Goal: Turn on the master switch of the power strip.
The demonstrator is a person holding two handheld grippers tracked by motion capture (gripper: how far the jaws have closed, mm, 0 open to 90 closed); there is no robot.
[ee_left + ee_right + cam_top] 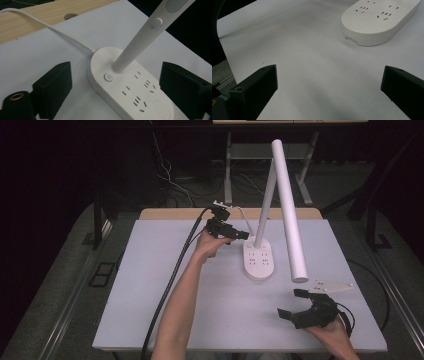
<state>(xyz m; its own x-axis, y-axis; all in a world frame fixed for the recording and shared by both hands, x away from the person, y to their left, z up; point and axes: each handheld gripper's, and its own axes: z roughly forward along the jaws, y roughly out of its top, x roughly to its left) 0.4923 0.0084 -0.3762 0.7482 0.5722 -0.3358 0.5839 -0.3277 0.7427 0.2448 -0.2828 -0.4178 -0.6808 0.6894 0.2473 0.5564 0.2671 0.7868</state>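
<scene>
Black jaws of the left gripper [115,90] stand wide apart, one on each side of the white lamp base [130,87], with its near end lying in the gap between them; no pad is pressing on the base. A round power button [108,77] sits on the top of the base just beside the foot of the slanted white stem [135,45], and rows of socket slots run along the rest of the top. A white cord [50,27] leaves the far end of the base and curves away over the tabletop [50,55] toward its wooden edge. From the high view, the left gripper [240,236] is at the back left of the base [259,261], and the long white lamp head [290,215] slopes down from the top of the stem toward the front. The right gripper [295,304] rests near the front right of the tabletop, well apart from the base, its jaws wide and holding nothing; a grey three-cornered plate [332,286] lies just behind it
</scene>
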